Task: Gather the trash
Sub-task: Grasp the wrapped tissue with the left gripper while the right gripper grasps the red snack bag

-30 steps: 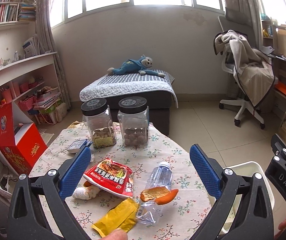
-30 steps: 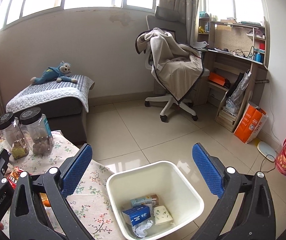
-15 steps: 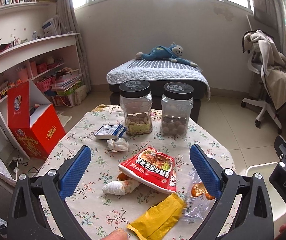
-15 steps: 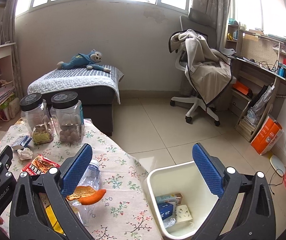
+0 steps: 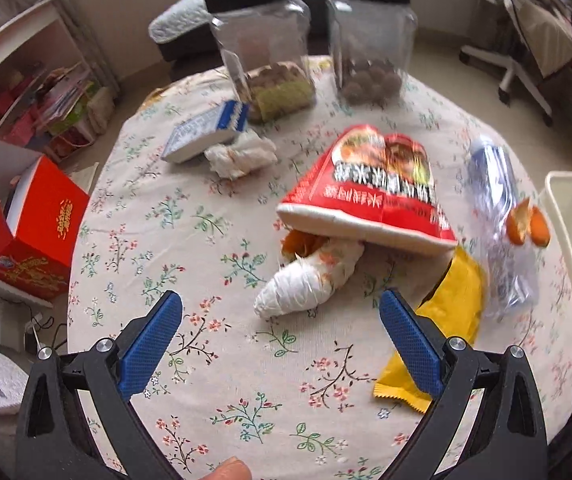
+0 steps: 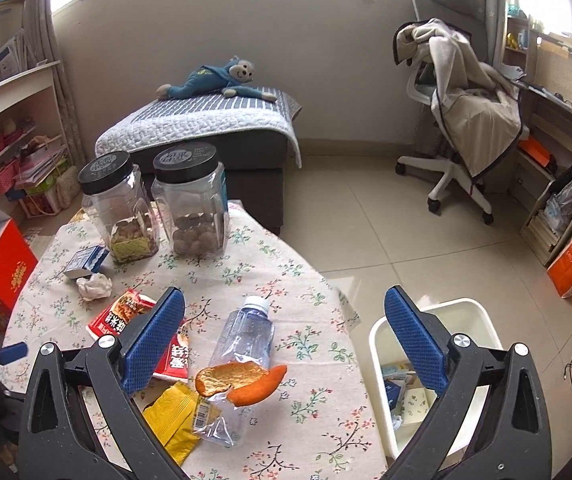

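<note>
Trash litters the worktop (image 5: pixel 214 392), so the left gripper (image 5: pixel 280 344) (jaws spread, empty) lines up on the white wad (image 5: pixel 309 280) while the right gripper (image 6: pixel 284 340), equally spread, waits near the bin (image 6: pixel 481 320).

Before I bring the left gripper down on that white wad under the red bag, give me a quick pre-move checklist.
1. Left gripper open and empty: ok.
2. White wad lined up between the fingers: ok, it lies just ahead.
3. Wad free to lift: not ok, its far end is tucked under the red snack bag.
4. Yellow wrapper clear of the right-hand finger: not ok, it sits right at that finger.
5. Right gripper open, out of the way: ok.
6. Bin has room: ok, only a few items at the bottom.
</note>
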`<action>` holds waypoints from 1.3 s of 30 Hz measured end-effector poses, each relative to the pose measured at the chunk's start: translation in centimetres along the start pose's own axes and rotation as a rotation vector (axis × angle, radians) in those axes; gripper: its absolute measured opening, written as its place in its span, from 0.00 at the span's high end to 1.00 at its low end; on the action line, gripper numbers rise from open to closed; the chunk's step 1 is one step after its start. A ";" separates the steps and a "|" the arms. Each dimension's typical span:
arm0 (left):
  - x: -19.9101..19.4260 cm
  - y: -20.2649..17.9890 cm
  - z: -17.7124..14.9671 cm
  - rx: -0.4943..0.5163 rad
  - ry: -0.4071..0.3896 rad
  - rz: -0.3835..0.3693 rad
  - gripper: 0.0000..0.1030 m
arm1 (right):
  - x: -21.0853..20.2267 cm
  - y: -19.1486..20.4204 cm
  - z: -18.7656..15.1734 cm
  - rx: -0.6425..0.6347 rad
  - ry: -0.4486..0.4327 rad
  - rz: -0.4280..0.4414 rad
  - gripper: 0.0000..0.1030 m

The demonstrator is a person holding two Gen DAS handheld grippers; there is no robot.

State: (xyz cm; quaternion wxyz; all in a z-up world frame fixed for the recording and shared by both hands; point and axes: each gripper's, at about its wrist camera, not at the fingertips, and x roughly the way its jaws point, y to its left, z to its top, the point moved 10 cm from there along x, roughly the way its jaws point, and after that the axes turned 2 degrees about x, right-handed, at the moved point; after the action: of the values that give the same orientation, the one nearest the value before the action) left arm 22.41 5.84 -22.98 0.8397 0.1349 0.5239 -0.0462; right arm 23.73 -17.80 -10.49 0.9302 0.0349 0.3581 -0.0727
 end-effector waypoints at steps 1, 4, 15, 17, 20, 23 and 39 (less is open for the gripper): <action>0.7 -0.6 -0.2 0.035 0.006 -0.002 0.07 | 0.7 0.2 -0.2 -0.008 0.021 0.006 0.07; 2.4 -1.9 -0.2 0.124 0.005 -0.003 0.07 | 2.8 0.8 -1.0 -0.006 0.104 0.043 0.07; 4.9 -3.3 0.0 0.214 0.007 -0.070 0.55 | 5.6 2.3 -1.8 0.015 0.207 0.107 0.07; 4.1 -2.8 -0.6 0.183 0.017 -0.105 0.55 | 5.8 3.4 -2.2 -0.017 0.223 0.133 0.07; 2.1 -0.8 -1.2 0.083 0.013 -0.147 0.56 | 6.2 6.3 -3.2 -0.111 0.252 0.193 0.07; -0.5 2.2 -1.3 -0.038 -0.016 -0.155 0.55 | 6.7 10.1 -5.5 -0.269 0.297 0.256 0.07; -3.5 7.6 -2.7 -0.307 -0.036 -0.295 0.55 | 10.4 16.6 -9.9 -0.733 0.265 0.150 0.07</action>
State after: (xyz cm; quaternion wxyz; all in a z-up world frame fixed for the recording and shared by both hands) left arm 20.18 13.65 -19.57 0.8439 -0.0733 0.5237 -0.0907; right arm 27.49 -1.37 -24.63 0.8294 -0.2645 0.4736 0.1331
